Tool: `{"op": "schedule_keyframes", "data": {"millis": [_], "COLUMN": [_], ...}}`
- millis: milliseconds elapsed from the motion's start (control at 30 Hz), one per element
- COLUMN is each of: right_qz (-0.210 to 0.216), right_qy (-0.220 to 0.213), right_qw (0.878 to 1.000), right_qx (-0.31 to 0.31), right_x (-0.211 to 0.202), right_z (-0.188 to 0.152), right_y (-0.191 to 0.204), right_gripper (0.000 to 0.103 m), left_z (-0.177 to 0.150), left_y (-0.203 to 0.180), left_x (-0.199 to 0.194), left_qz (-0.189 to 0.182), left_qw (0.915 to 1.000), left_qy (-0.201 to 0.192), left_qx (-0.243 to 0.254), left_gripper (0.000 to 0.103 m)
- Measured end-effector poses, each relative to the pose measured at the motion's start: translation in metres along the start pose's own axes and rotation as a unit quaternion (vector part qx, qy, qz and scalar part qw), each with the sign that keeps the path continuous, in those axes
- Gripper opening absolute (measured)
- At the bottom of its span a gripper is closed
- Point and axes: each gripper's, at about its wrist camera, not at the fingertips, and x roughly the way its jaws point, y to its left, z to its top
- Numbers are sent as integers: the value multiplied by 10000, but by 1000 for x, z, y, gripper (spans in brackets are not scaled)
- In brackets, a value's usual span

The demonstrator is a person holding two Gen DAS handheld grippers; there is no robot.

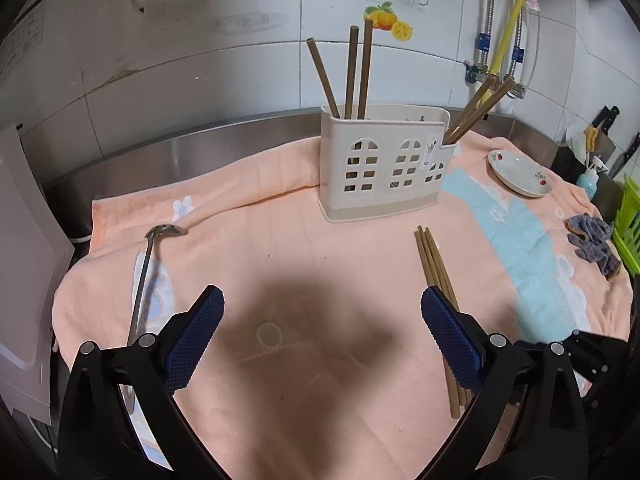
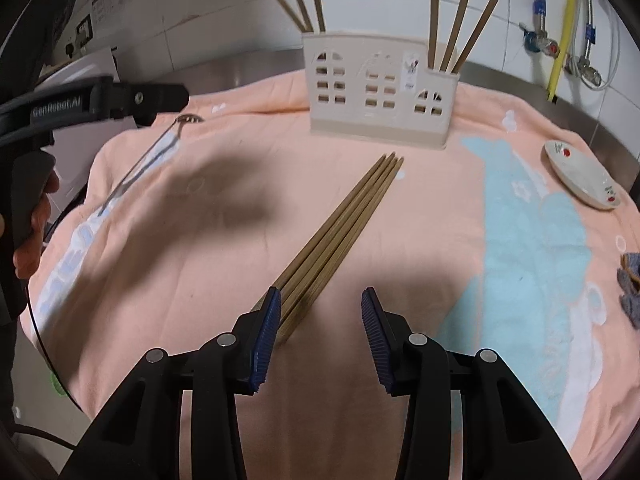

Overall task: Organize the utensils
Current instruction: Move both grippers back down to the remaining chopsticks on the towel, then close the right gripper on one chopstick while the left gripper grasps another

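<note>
Here the right gripper (image 2: 320, 312) hangs half-spread and empty over the loose brown wooden chopsticks (image 2: 340, 232), probably lining up a grasp. The left gripper (image 1: 322, 328), spread wide, grasps nothing. Other sticks already stand in the cream plastic holder (image 2: 380, 92).

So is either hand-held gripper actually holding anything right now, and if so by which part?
Nothing is held. The left hand-held gripper is wide open over bare towel. The right hand-held gripper is open around the near ends of the loose chopsticks, pads not pressing them.
</note>
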Motion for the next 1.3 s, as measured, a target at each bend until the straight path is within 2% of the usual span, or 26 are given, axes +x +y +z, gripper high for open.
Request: {"op": "schedule_keyframes", "data": {"millis": [333, 667, 767, 833, 900, 1067, 1200, 1300], "right_qz": [-91, -610, -818, -815, -794, -757, -683, -647], "right_qy": [312, 345, 354, 352, 331, 291, 267, 248], "right_qw": [9995, 9975, 9960, 9961, 9963, 9967, 9971, 9971], "right_qx": [36, -48, -92, -17, 25, 54, 200, 309], "right_x": [19, 22, 26, 27, 28, 36, 34, 32], "right_z": [-12, -10, -11, -9, -7, -1, 1, 0], "right_y": [11, 9, 7, 3, 3, 0, -10, -16], "right_gripper": [41, 41, 36, 35, 30, 29, 12, 9], "left_z": [-8, -16, -17, -18, -19, -23, -29, -34], "left_y": [9, 19, 21, 23, 24, 21, 14, 6], "left_x": [0, 2, 3, 3, 4, 7, 9, 11], "left_qz": [-141, -201, -231, -246, -246, -313, -358, -435], "left_qw": [9998, 9995, 9994, 9993, 9993, 9989, 9986, 9982], "left_qy": [4, 64, 68, 75, 86, 182, 282, 360], "left_qx": [-128, -225, -251, -267, -283, -306, -251, -210], "left_gripper": [98, 98, 98, 98, 98, 98, 98, 98]}}
